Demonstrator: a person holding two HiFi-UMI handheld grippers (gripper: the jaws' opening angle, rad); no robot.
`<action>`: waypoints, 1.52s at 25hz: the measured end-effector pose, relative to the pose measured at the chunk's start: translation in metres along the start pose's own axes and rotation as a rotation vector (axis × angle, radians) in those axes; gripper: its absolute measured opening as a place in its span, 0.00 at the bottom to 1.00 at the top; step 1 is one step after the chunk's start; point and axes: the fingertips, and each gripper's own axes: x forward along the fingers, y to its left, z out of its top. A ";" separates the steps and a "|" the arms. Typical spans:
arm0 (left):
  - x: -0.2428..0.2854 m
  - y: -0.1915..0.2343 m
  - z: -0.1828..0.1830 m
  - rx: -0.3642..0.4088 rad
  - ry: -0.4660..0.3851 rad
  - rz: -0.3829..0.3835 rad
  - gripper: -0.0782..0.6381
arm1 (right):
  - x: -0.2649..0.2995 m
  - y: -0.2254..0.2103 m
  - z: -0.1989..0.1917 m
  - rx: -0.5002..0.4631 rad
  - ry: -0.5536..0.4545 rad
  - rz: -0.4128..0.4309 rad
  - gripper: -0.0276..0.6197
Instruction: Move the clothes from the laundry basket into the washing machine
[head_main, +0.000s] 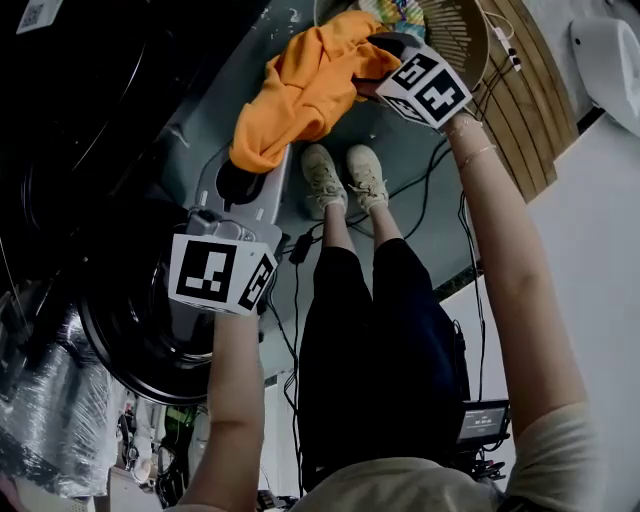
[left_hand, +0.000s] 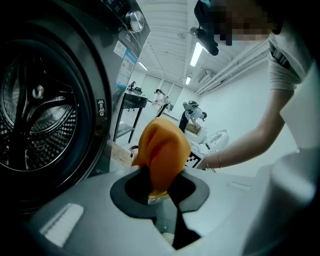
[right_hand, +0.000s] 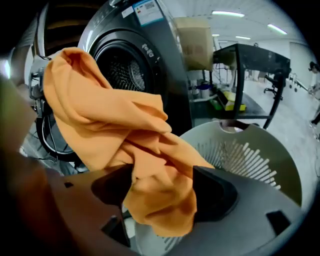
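We're seeing a bright orange garment (head_main: 300, 90) against a dark grey, near-black washing machine (right_hand: 167, 85). The laundry basket (right_hand: 250, 155) is pale grey with slotted walls. The left gripper (left_hand: 160, 192) and right gripper (right_hand: 160, 195) are grey, and their cubes carry black-and-white squares. The shoes (head_main: 345, 178) look cream.

Lit from far ceiling strip lights (left_hand: 196, 54); showed near-black at the head view's left (around the washing machine (head_main: 120, 330)); bowed at both gripper views' edges; blurred nearest the lens.
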 end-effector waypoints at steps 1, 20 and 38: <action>0.001 -0.003 0.001 0.000 -0.002 -0.008 0.20 | 0.008 0.001 0.002 -0.010 0.014 0.021 0.58; -0.002 0.024 -0.012 -0.022 0.024 0.131 0.20 | -0.072 0.016 0.035 0.355 -0.295 -0.070 0.17; 0.046 -0.057 0.013 0.311 0.051 -0.073 0.72 | -0.168 0.103 0.137 0.390 -0.482 0.112 0.17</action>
